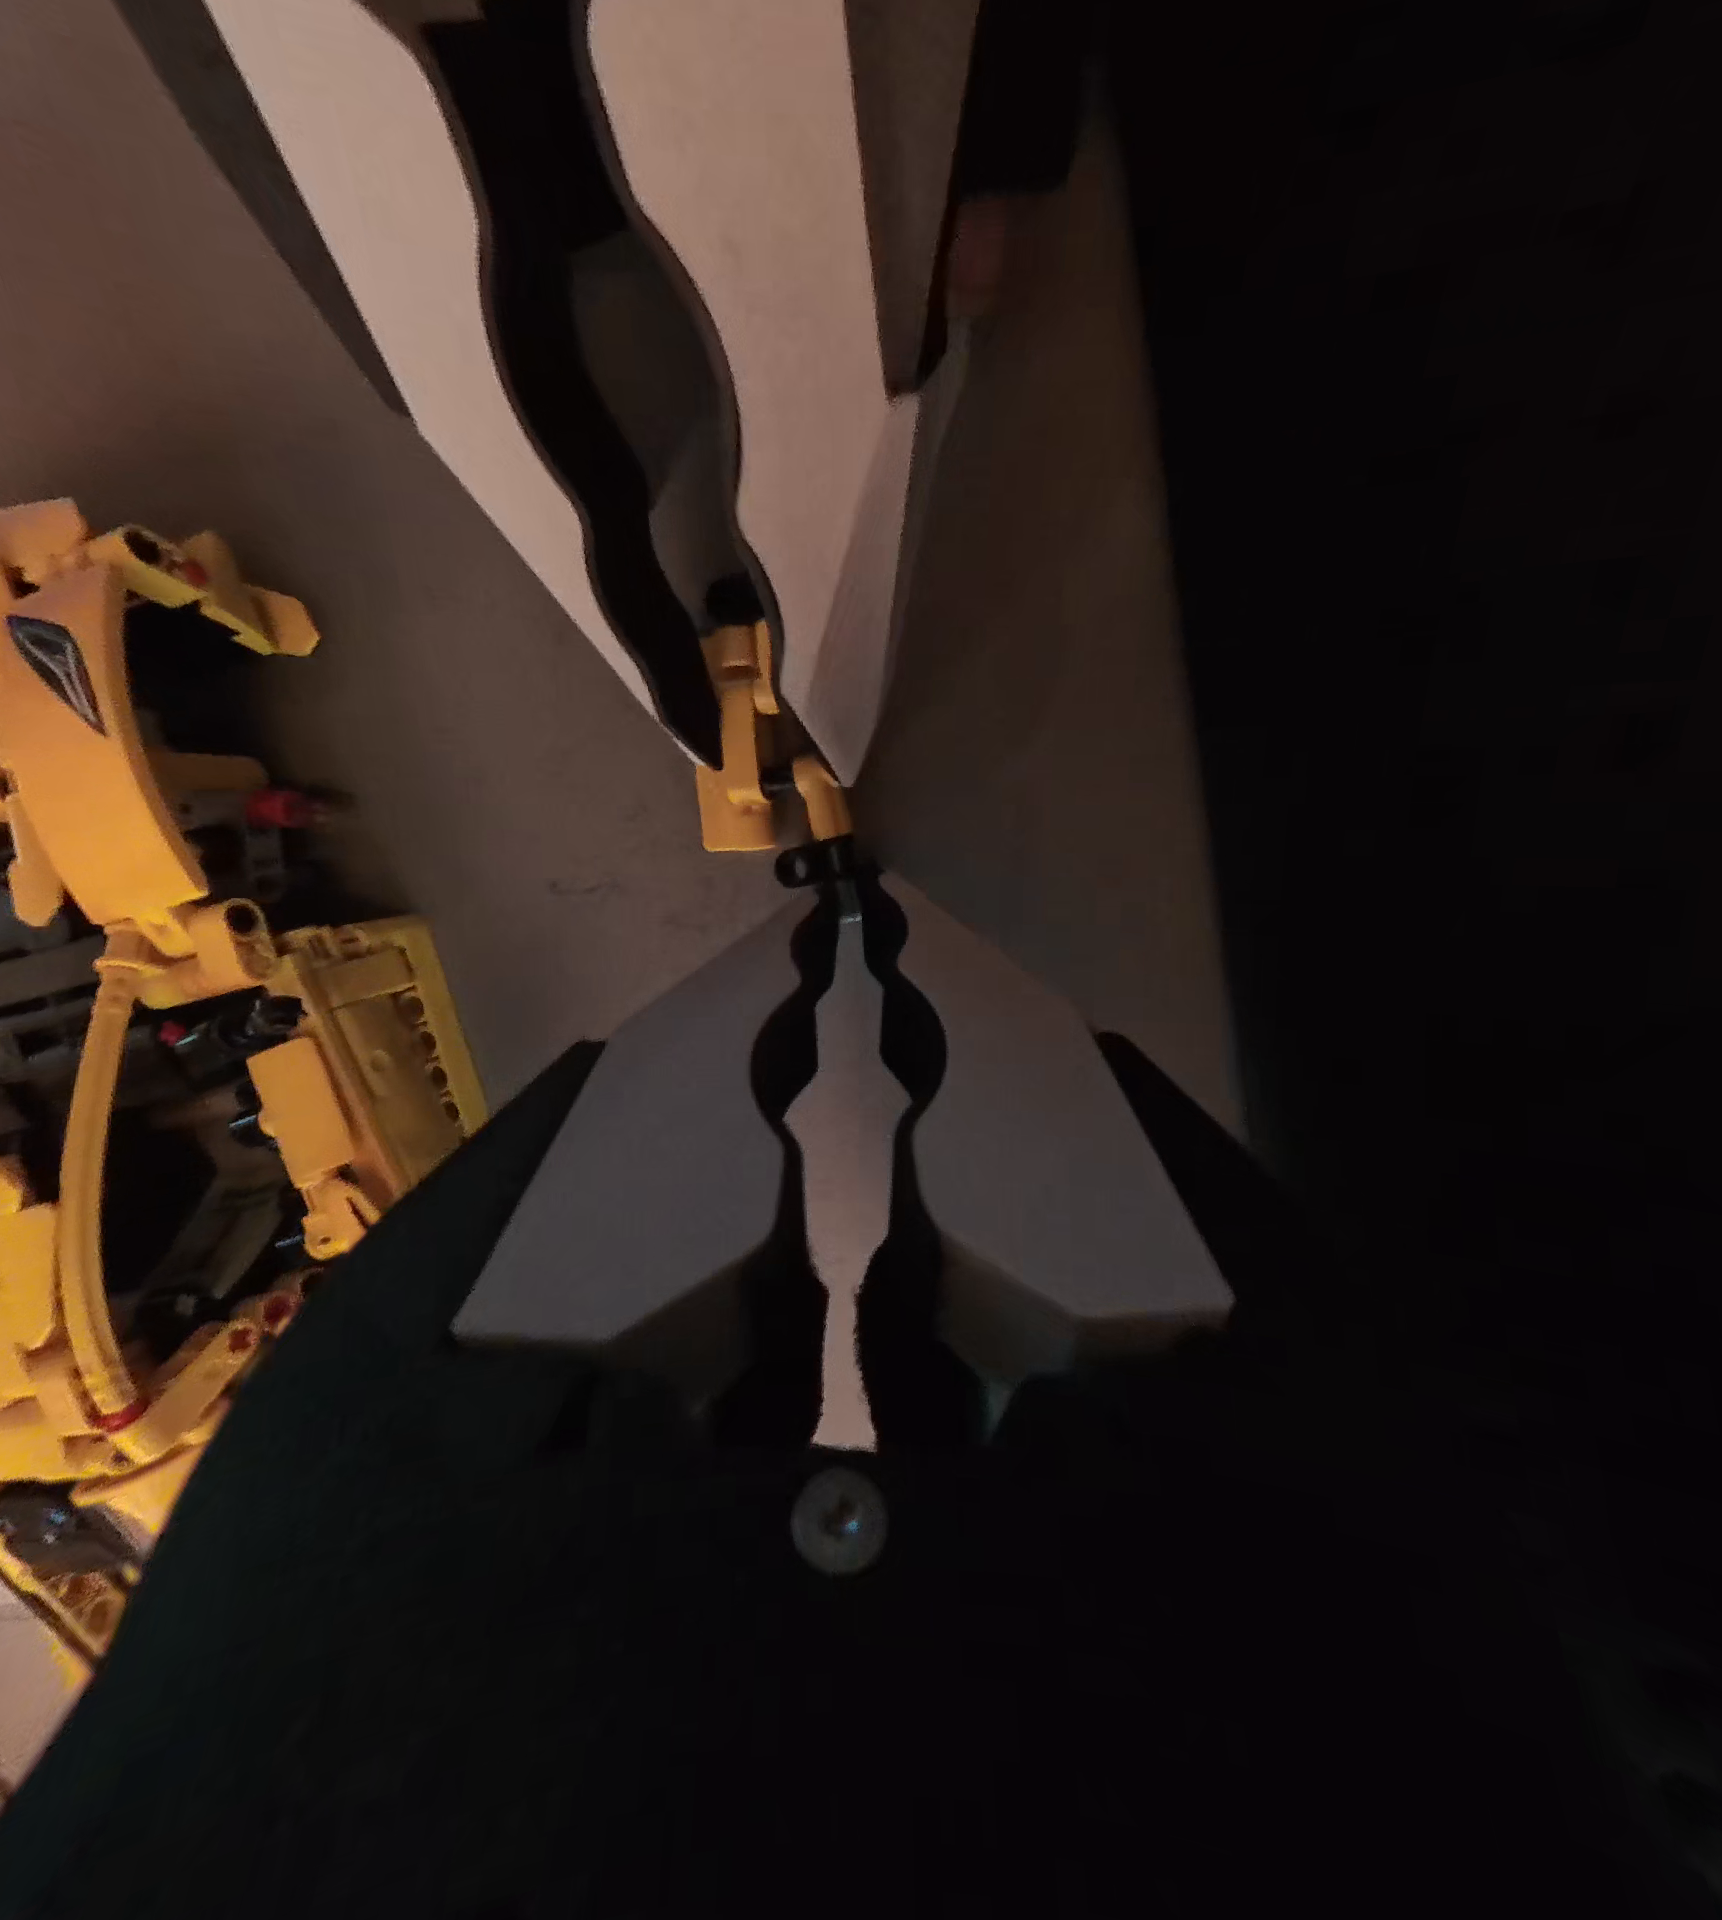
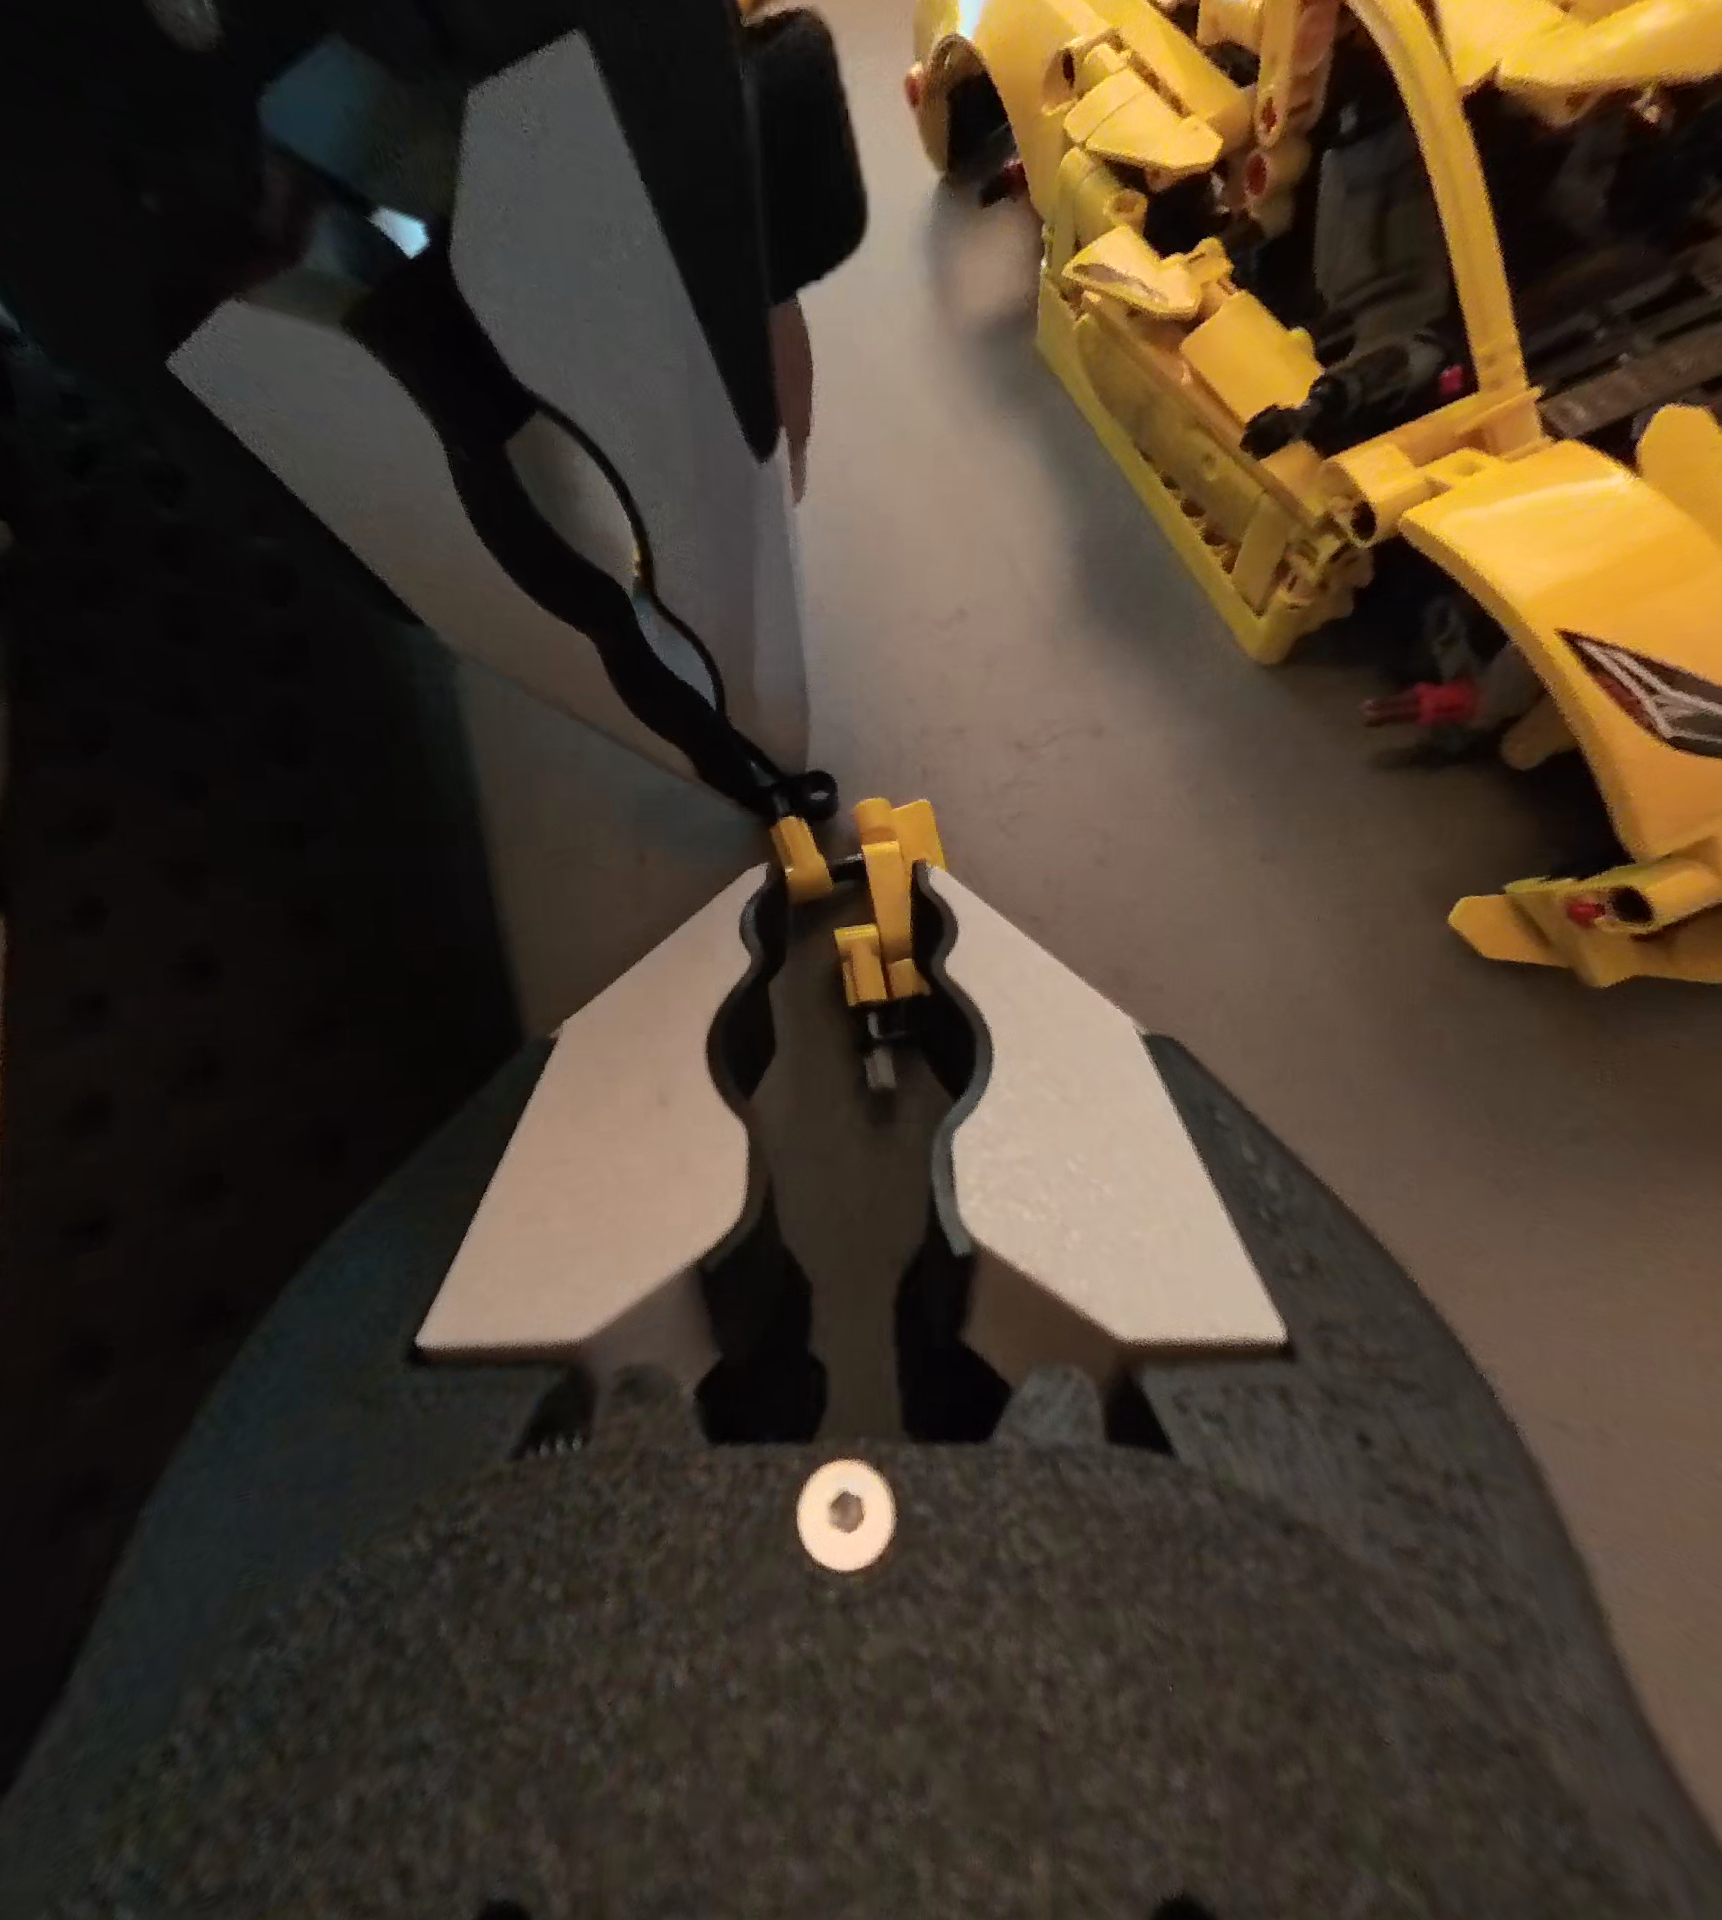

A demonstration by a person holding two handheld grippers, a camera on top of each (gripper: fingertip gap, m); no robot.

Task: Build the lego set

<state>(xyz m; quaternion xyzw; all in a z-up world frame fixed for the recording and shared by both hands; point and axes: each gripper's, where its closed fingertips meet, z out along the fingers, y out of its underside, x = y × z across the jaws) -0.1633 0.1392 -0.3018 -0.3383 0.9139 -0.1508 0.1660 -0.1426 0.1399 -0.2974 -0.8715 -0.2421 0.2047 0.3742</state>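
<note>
- Gripping a small black connector piece [image 1: 815, 862] at their very tips, the left tongs [image 1: 852, 904] are closed tight on it; white fingers, wavy black inner pads.
- Small black connector piece: also seen in the right wrist view [image 2: 803, 792], a ring-ended part held just beside the yellow sub-assembly; whether the two parts touch cannot be told.
- Right tongs [image 2: 857, 883]: closed on a small yellow sub-assembly [image 2: 878, 914], pinched near the fingertips with a dark axle stub trailing back between the pads.
- Small yellow sub-assembly: from the left wrist view [image 1: 748, 748] it sits at the tips of the right tongs [image 1: 784, 748], which come in from the far side, tip to tip with the left tongs.
- Tabletop [image 2: 1044, 644]: plain grey, lying below both held parts.
- Yellow lego car [image 2: 1408, 364]: partly built, resting on the tabletop well apart from the tongs; curved fender panels, a thin arched hose, red and black pins showing. Visible at the left edge of the left wrist view [image 1: 109, 935].
</note>
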